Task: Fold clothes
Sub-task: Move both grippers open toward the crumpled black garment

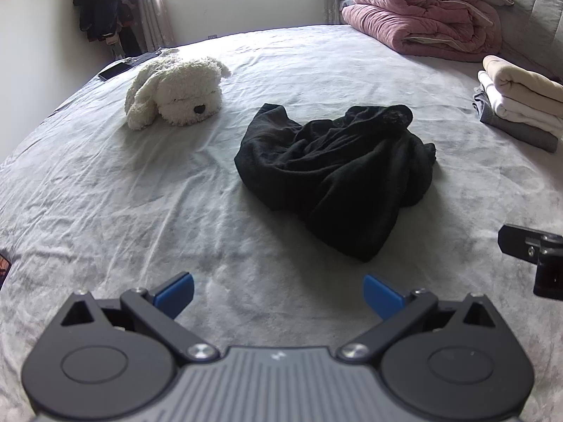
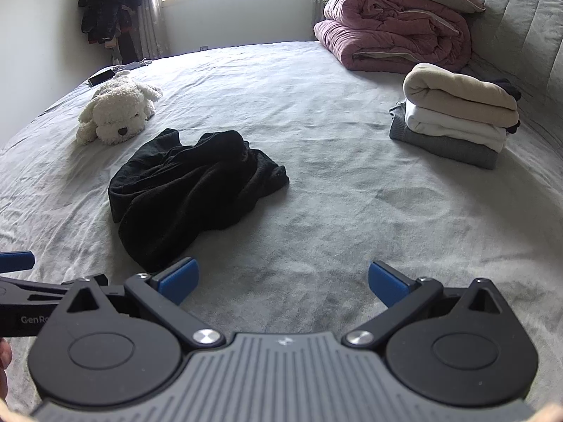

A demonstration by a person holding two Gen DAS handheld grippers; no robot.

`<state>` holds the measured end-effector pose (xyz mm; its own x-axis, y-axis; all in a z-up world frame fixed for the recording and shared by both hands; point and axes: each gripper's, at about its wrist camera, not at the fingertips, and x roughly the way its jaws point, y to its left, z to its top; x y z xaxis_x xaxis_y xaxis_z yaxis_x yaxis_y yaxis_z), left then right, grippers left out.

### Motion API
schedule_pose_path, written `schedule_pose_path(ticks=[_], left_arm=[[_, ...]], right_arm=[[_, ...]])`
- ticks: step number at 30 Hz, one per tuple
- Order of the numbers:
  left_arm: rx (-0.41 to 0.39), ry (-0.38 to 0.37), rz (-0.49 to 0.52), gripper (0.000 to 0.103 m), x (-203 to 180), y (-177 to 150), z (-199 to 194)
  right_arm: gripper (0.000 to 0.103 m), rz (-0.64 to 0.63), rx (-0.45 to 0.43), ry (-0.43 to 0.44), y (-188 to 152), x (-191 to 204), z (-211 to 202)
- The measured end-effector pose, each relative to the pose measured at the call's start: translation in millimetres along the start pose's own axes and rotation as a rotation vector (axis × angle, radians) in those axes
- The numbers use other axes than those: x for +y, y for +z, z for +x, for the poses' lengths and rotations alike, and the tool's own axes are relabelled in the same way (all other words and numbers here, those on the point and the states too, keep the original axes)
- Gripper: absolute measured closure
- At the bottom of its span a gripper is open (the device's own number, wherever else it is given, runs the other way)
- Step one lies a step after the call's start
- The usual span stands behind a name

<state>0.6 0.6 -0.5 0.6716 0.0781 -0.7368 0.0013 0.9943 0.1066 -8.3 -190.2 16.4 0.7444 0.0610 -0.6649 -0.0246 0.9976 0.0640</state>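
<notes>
Both the left hand-held gripper (image 1: 278, 293) and the right hand-held gripper (image 2: 283, 281) are wide apart, holding nothing. A crumpled black garment (image 1: 334, 172) lies on the bed (image 1: 140, 193), with a plush dog (image 1: 176, 93) nearby and folded clothes (image 2: 454, 116) well apart.

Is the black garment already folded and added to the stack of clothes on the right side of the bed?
No. The black garment lies crumpled on the bed sheet, apart from the folded stack.
</notes>
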Motion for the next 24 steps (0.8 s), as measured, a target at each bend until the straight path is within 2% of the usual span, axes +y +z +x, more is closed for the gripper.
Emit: schedule_pose_path(ticks=[24], left_arm=[[0.038, -0.012, -0.053, 0.000, 9.9, 0.9, 11.3]], right_arm=[[0.000, -0.040, 0.025, 0.003, -7.6, 7.5, 2.9]])
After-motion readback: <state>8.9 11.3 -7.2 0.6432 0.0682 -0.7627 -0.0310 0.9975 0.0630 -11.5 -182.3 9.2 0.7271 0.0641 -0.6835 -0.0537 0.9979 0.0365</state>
